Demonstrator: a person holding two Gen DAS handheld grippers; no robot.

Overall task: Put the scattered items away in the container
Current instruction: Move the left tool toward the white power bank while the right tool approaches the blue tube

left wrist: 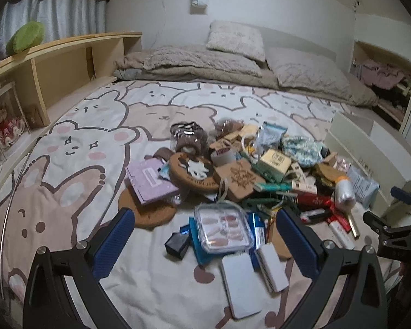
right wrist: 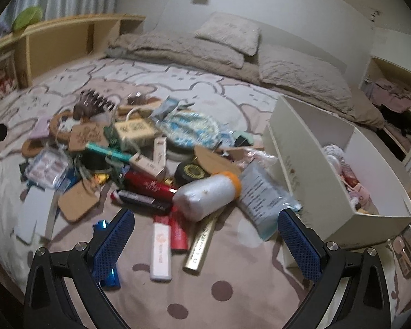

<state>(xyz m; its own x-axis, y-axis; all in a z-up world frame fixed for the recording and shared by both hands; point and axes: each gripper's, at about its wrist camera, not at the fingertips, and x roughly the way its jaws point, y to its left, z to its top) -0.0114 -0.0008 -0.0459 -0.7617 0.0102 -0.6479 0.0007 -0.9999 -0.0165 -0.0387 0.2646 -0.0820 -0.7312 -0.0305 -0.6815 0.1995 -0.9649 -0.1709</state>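
Left gripper (left wrist: 205, 227): jaws spread wide, nothing between the blue pads, held above the near edge of the pile. Framed between its fingers, at centre-bottom of the left wrist view, a clear plastic case of press-on nails (left wrist: 223, 230) lying on a blue packet; below it a white flat case (left wrist: 241, 285).

Right gripper (right wrist: 205, 227): also spread wide and empty. Between its fingers, lower centre of the right wrist view: a white tube with an orange mark (right wrist: 161, 249), a red tube (right wrist: 178, 233) and a gold tube (right wrist: 202, 244), side by side on the cartoon-bear bedsheet (right wrist: 233, 296).

Pile of scattered items fills mid-frame in both views. Notable: a silver-white bottle with orange cap (right wrist: 208, 193) lying on its side, a blue-grey foil pouch (right wrist: 263, 200) just right of it, a lilac card box (left wrist: 150, 178) at the pile's left edge, a round cork coaster with a cat design (left wrist: 197, 171).

Container: white open box (right wrist: 309, 175), right side of the right wrist view, resting on the bed just beside the pile; a few pinkish small items already inside, too blurred to name.

Pillows (left wrist: 235, 39) and folded beige bedding at upper centre.
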